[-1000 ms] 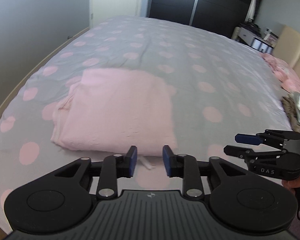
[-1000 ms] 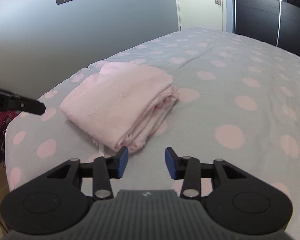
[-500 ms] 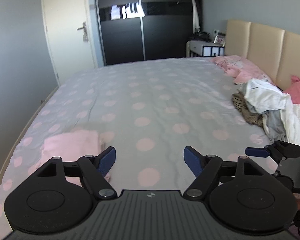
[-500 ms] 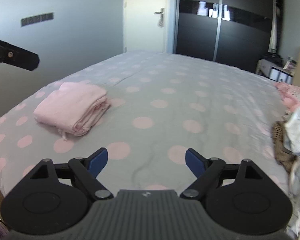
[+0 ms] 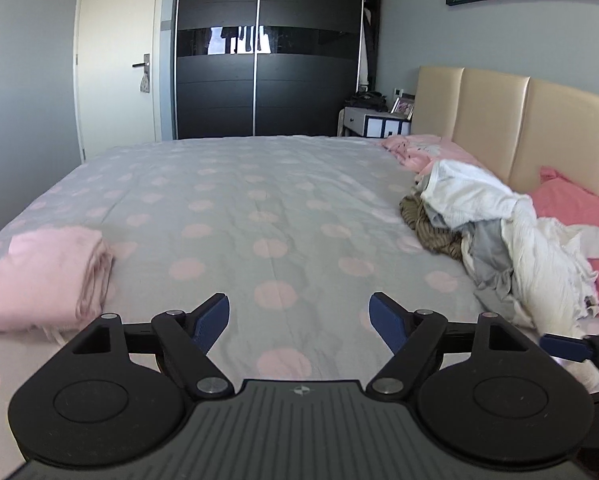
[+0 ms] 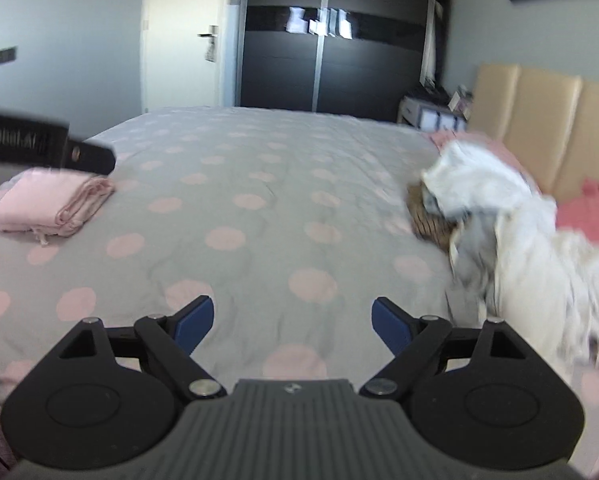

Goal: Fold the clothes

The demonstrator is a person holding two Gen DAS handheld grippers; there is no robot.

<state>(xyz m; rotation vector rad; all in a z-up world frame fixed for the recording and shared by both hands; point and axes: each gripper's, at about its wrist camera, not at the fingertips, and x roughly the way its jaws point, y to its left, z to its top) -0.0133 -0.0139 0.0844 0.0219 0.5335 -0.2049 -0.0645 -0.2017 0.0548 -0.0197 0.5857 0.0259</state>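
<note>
Your left gripper (image 5: 299, 322) and right gripper (image 6: 293, 320) gape wide, holding nothing, above the dotted grey bedspread (image 5: 235, 200); folded pink garment (image 5: 45, 276) lies left; unfolded clothes pile (image 5: 499, 236) right, near the headboard (image 5: 519, 128); dark wardrobe (image 5: 265, 56) behind.

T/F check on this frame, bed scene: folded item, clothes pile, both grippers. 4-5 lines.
1. The pink folded garment lies near the bed's left edge. True.
2. The left gripper is clamped on white cloth. False: its jaws stand wide with nothing between them.
3. The unfolded clothes pile sits by the headboard. True.
4. The right gripper holds the pink garment. False: it is open and empty.
5. The wardrobe is white. False: it is black.
</note>
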